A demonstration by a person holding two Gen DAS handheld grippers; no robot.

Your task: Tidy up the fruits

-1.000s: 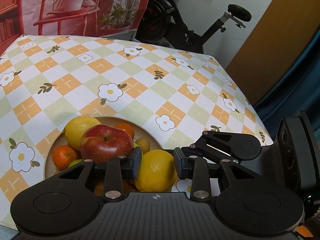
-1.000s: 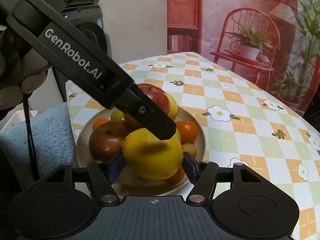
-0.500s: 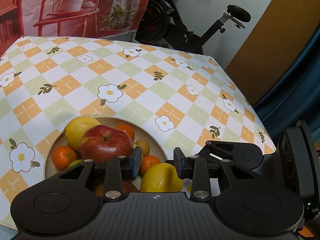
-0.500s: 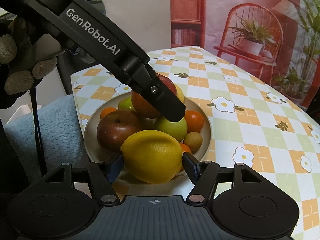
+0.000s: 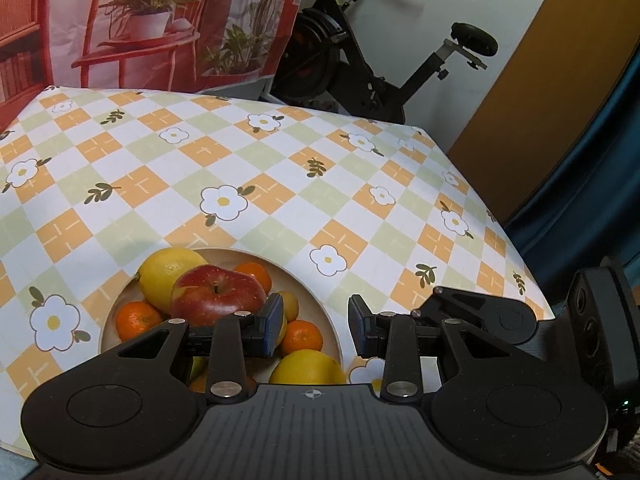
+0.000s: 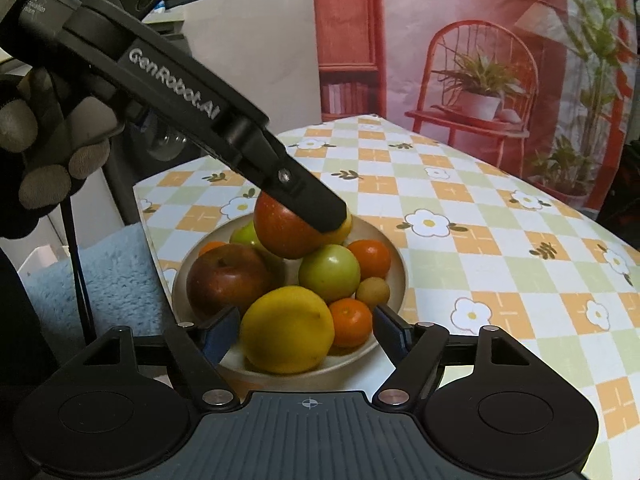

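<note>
Fruit's all piled in the bowl at lower center of the frame – the big lemon sits at the front. Right gripper gapes wide around it, left gripper spread too, holding nothing.

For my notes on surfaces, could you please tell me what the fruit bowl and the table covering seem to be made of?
The bowl looks like matte ceramic or light wood: a plain cream, smooth wall with no glare, so either remains possible. The table covering looks like wipe-clean vinyl or oilcloth, though printed fabric is possible: it lies flat and smooth, with a crisp checked flower print and a faint sheen.
</note>
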